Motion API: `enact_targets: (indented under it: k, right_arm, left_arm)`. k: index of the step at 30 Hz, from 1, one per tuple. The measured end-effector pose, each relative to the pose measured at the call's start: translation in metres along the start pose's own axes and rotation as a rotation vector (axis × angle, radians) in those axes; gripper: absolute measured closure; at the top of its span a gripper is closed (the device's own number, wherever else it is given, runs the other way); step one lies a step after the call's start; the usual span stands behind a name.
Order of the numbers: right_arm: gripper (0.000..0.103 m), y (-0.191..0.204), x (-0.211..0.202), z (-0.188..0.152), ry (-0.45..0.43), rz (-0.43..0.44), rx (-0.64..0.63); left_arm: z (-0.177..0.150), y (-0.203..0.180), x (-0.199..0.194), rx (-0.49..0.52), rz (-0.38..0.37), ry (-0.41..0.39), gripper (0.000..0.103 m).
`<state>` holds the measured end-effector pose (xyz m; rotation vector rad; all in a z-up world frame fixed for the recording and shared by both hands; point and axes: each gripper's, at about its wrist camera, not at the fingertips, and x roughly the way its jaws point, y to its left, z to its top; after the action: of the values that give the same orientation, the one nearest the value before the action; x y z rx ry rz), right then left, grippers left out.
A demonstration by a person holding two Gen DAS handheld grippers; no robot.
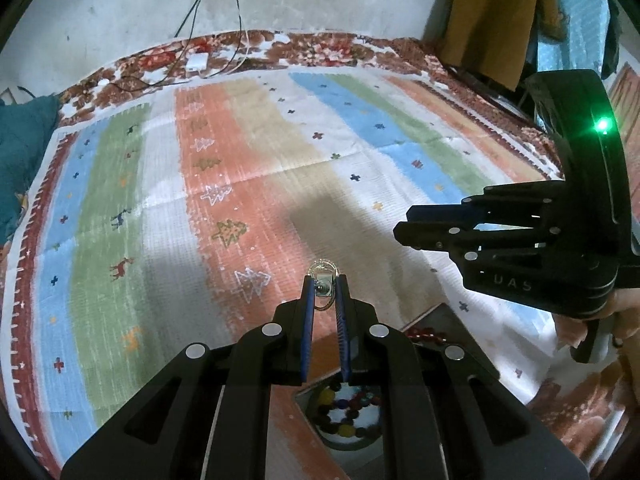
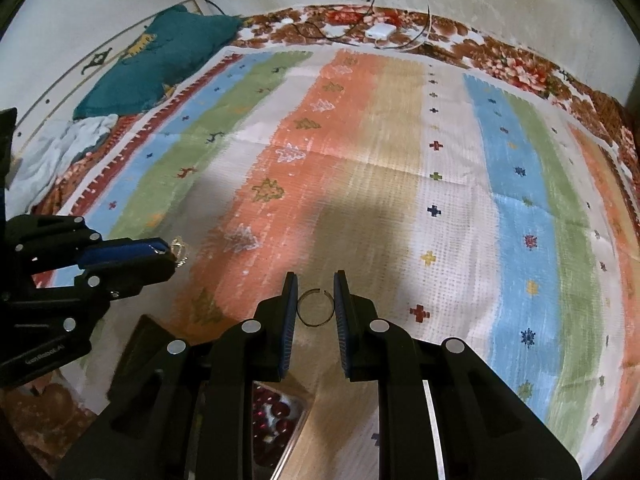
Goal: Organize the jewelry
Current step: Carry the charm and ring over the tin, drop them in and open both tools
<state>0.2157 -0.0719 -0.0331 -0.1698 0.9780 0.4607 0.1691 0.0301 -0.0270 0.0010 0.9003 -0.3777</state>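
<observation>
My left gripper (image 1: 325,285) is shut on a small ring with a clear stone (image 1: 323,276), held above the striped cloth; it also shows in the right wrist view (image 2: 170,254) with the ring (image 2: 179,249) at its tips. My right gripper (image 2: 316,286) is shut on a thin open metal ring (image 2: 315,307), pinched between the blue pads (image 2: 289,308). In the left wrist view the right gripper (image 1: 404,232) hovers at the right. Below the grippers sits a dark organizer box (image 1: 444,320) holding multicoloured beads (image 1: 346,408) and red beads (image 2: 276,412).
A striped patterned cloth (image 1: 240,168) covers a floral bedspread (image 1: 320,50). A white charger with cables (image 2: 380,32) lies at the far edge by the wall. A teal cushion (image 2: 160,64) and pale cloth (image 2: 60,148) lie at the left. Clothes (image 1: 492,16) hang at far right.
</observation>
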Motion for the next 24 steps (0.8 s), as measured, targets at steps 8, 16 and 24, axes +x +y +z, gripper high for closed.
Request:
enact_targets:
  k: [8,16,24]
  right_arm:
    - [0.084,0.006,-0.016,-0.007,-0.022,0.021,-0.006]
    - [0.084,0.012,-0.029,-0.017,-0.038,0.042,-0.017]
    - [0.084,0.02,-0.043,-0.03,-0.048,0.06,-0.034]
  left_arm:
    - [-0.008,-0.006,-0.013,-0.007,-0.006,-0.02,0.093]
    - [-0.014,-0.011,-0.026,-0.02,-0.017,-0.045,0.093]
    - [-0.023,-0.016,-0.036,-0.036,-0.032,-0.055,0.093]
